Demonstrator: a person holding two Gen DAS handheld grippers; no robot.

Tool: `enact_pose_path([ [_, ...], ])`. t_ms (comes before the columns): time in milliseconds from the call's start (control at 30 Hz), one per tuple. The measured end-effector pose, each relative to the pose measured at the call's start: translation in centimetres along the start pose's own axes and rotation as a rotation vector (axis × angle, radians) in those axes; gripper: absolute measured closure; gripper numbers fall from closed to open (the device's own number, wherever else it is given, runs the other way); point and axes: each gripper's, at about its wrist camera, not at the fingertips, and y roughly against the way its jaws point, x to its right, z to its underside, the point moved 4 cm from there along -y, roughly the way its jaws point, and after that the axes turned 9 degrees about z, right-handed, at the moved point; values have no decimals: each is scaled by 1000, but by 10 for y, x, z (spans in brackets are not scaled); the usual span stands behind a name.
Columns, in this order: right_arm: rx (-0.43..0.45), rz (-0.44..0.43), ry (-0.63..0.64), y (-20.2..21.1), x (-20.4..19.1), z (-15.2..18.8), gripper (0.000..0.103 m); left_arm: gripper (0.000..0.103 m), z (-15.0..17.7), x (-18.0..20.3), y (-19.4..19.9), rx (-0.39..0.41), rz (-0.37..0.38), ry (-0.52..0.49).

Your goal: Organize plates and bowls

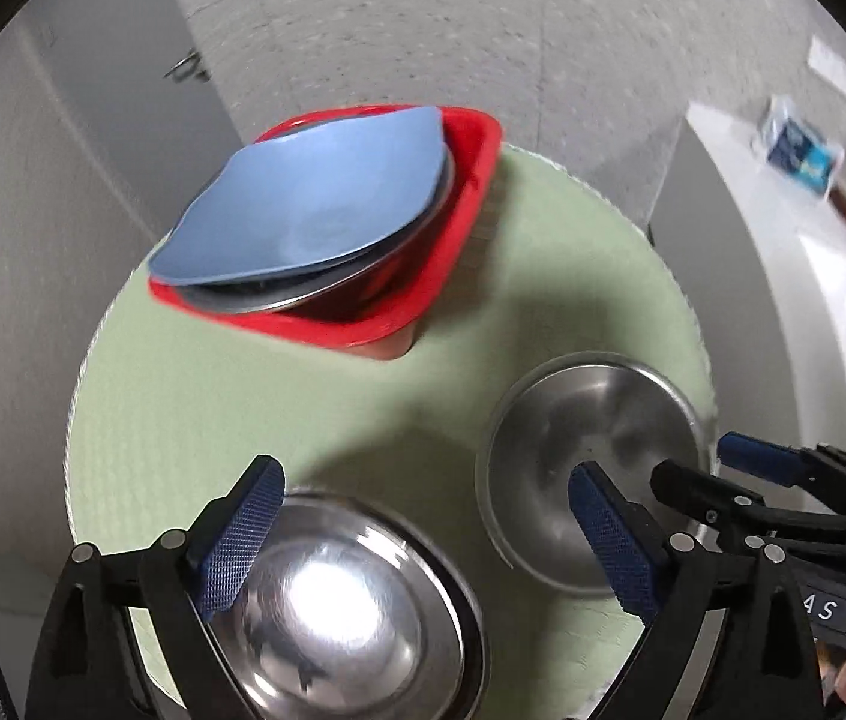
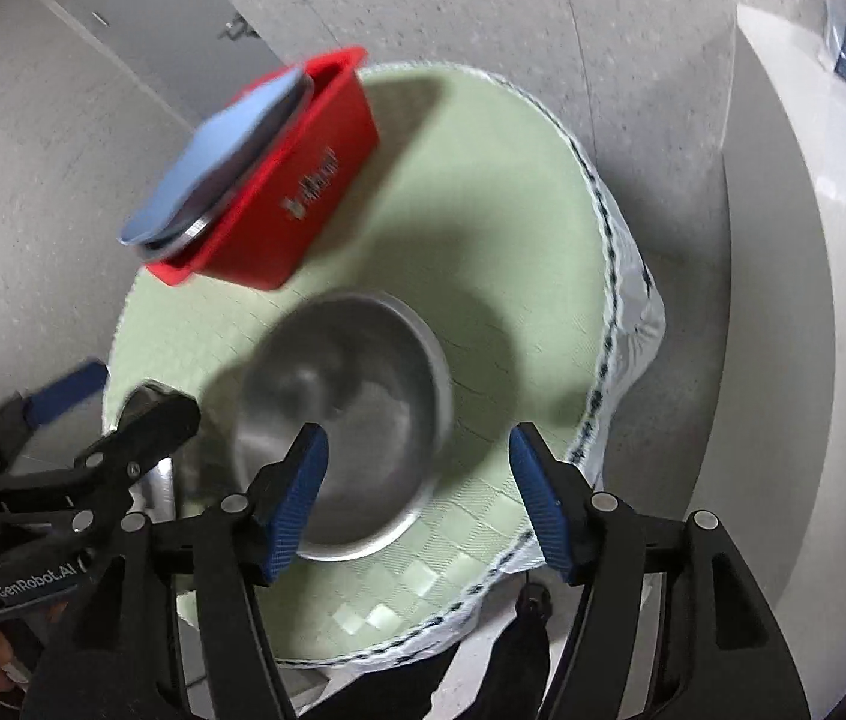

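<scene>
On the green table (image 2: 483,192), both the left gripper (image 1: 423,534) and right gripper (image 2: 417,480) gape, grasping nothing, over two steel bowls (image 2: 345,420); the blue plate (image 1: 309,204) sits tilted atop the red bin (image 2: 303,204) and could slide if nudged.

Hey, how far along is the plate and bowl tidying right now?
Partly done: a blue plate and metal dishes already sit stacked in the red bin. Nothing is in hand; the left gripper and right gripper hover with jaws open. Two steel bowls, the near bowl and the far bowl, remain on the table.
</scene>
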Motion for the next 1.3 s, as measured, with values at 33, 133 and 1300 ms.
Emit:
enact_pose_path([
  [33, -5, -6, -9, -3, 3, 1, 39, 9, -1, 4, -4, -7, 3, -5],
  [133, -22, -42, -32, -11, 13, 0, 42, 9, -5, 6, -21, -40, 5, -25],
  [1300, 161, -108, -60, 65, -41, -4, 91, 86, -28, -26, 4, 55, 241, -124],
])
